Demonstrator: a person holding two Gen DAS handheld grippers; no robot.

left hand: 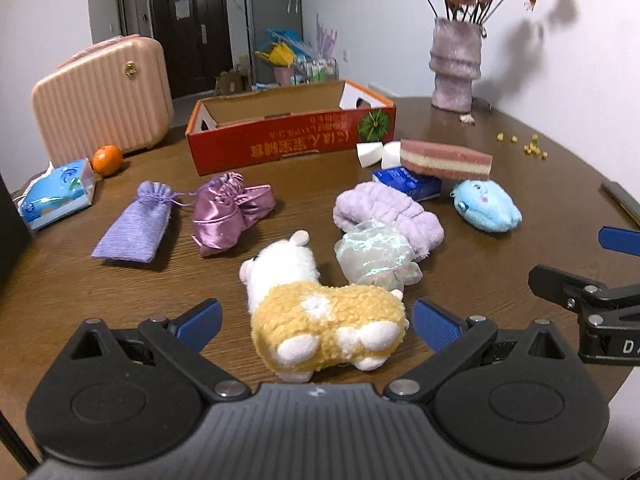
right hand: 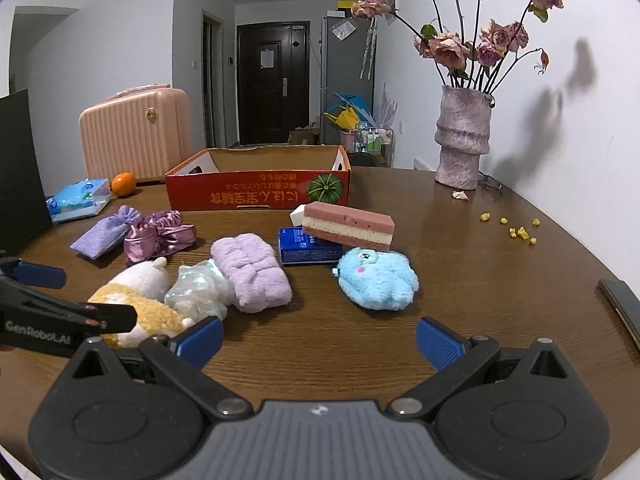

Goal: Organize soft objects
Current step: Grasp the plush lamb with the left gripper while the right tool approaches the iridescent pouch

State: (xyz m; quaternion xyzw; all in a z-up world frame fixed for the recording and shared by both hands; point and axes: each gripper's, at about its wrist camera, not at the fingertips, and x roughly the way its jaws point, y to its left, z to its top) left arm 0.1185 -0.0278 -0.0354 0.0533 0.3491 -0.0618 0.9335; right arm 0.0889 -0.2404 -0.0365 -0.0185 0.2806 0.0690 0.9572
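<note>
Right now the yellow-and-white plush toy lies on the tabletop directly between the spread fingers of the left tongs, its long axis running away from them toward the red cardboard box at the back. Those tongs are released and hold nothing. They are the nearer pair, held low and level over the toy. The right tongs, also released and empty, hover beside them, facing the blue plush.
</note>
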